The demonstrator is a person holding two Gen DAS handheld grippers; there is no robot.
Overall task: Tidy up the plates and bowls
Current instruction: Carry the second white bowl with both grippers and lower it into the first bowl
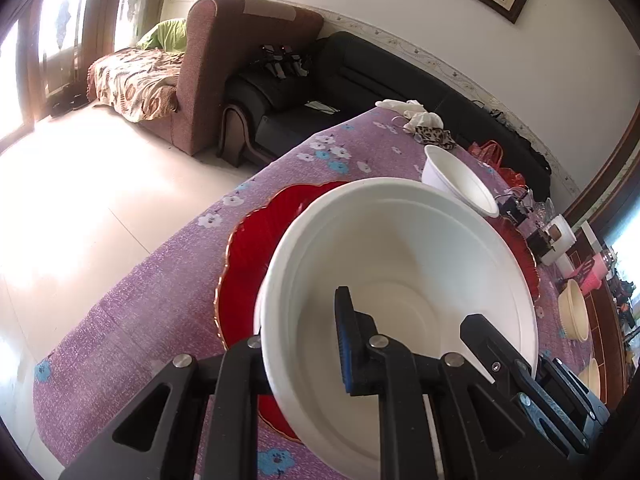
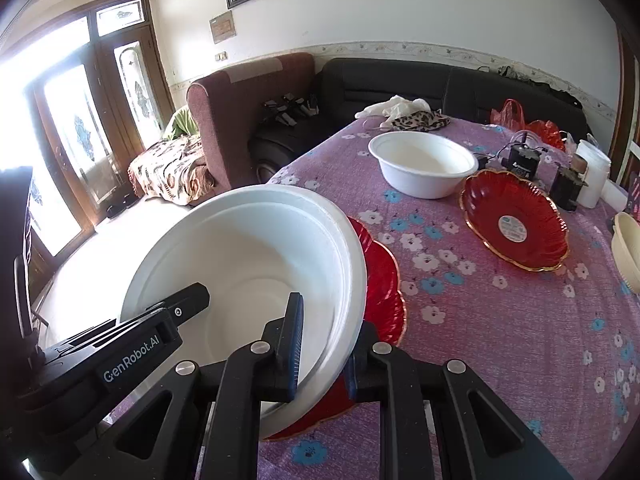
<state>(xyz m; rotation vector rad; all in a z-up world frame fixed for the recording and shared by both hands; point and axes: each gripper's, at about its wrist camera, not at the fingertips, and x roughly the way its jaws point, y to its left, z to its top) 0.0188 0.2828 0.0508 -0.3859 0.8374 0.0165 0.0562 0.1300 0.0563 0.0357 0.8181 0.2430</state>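
Note:
Both grippers hold one large white bowl [image 1: 400, 264] by its rim, above a red scalloped plate [image 1: 256, 248] on the purple flowered table [image 1: 132, 320]. My left gripper [image 1: 304, 344] is shut on the rim, one finger inside the bowl and one outside. My right gripper [image 2: 324, 352] is shut on the opposite rim of the same bowl [image 2: 248, 264], over the red plate [image 2: 384, 292]. A second white bowl [image 2: 424, 164] and a second red plate [image 2: 516, 224] sit farther back. The other gripper shows in each view.
A cream bowl [image 2: 628, 248] sits at the right edge. Black adapters [image 2: 524, 160], white cups [image 2: 596, 176], red bags [image 2: 512, 116] and cloths [image 2: 416, 116] crowd the far side. Sofas [image 2: 384, 84] stand beyond the table.

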